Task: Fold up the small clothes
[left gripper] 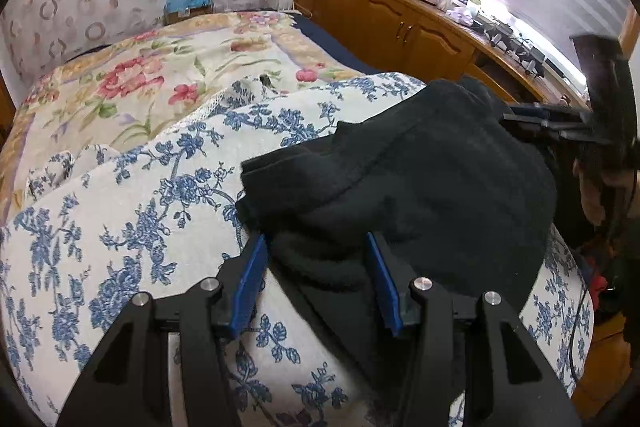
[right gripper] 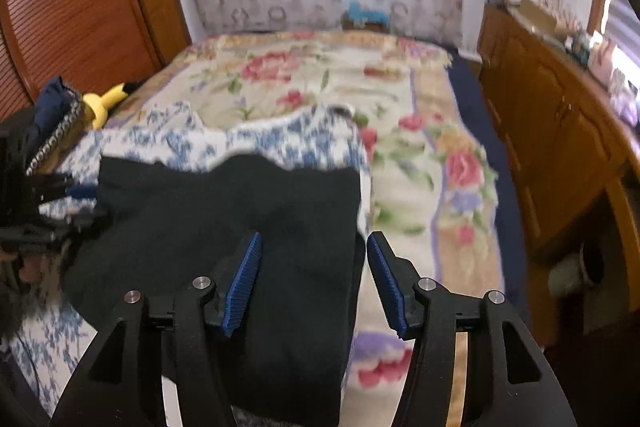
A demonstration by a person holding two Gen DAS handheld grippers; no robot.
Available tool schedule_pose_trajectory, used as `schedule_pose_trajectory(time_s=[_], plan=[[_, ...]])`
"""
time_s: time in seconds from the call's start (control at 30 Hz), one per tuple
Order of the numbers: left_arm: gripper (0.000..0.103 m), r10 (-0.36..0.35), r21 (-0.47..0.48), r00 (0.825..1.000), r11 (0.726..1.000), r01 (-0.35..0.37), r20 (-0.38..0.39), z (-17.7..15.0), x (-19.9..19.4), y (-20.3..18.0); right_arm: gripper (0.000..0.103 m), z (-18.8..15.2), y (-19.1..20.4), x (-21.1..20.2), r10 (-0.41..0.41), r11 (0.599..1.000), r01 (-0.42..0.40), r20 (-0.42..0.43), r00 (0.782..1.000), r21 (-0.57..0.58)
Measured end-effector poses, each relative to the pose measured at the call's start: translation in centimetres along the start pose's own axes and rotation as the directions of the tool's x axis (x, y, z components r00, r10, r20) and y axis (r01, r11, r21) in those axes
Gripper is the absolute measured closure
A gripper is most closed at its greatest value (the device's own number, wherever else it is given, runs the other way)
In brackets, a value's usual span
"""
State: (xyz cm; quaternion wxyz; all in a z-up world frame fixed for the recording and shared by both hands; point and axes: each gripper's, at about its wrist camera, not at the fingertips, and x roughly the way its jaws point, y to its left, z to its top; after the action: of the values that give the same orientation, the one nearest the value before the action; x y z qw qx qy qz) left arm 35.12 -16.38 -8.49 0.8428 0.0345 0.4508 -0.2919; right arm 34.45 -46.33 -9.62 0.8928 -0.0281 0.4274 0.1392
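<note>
A black fleecy small garment [left gripper: 400,179] lies on a white quilt printed with blue flowers [left gripper: 132,227], filling the centre and right of the left wrist view. The left gripper [left gripper: 316,279] stands half-open, its blue pads either side of the garment's near edge, not pressing it. In the right wrist view the right gripper [right gripper: 314,283] also stands parted, empty, over the cloth's right edge [right gripper: 352,227]. The garment's long axis seems to run between the two grippers; each looks equally near. No readable writing or labels show.

Matt black fleecy cloth garment [left gripper: 420,179]
</note>
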Motion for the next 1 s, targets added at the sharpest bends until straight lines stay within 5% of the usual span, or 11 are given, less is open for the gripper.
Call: schedule_pose_trajectory(time_s=[0.4,0.53,0.67,0.8,1.0], plan=[[0.042,0.029,0.016,0.999,0.999,-0.029,0.031,1.0,1.0,-0.6,0.043,-1.4,-0.9,2.1,0.126,0.985,-0.118,-0.06,0.99,0.127],[0.064,0.006,0.003,1.0,1.0,-0.006,0.03,1.3,1.0,-0.3,0.044,-1.4,-0.8,2.1,0.148,0.982,-0.14,-0.06,0.987,0.126],[0.09,-0.048,-0.021,0.998,0.999,0.048,0.036,1.5,0.7,-0.2,0.06,-1.5,-0.5,2.1,0.181,0.978,-0.172,-0.062,0.982,0.12],[0.093,-0.101,-0.014,0.99,0.995,0.103,0.094,1.5,-1.5,-0.8,0.083,-1.7,0.5,1.2,0.164,0.984,-0.161,-0.026,0.986,0.07],[0.094,-0.14,0.024,0.973,0.99,0.138,0.185,1.5,-6.5,-1.9,0.087,-1.4,2.5,-2.3,0.085,0.996,-0.085,0.059,0.995,-0.006]])
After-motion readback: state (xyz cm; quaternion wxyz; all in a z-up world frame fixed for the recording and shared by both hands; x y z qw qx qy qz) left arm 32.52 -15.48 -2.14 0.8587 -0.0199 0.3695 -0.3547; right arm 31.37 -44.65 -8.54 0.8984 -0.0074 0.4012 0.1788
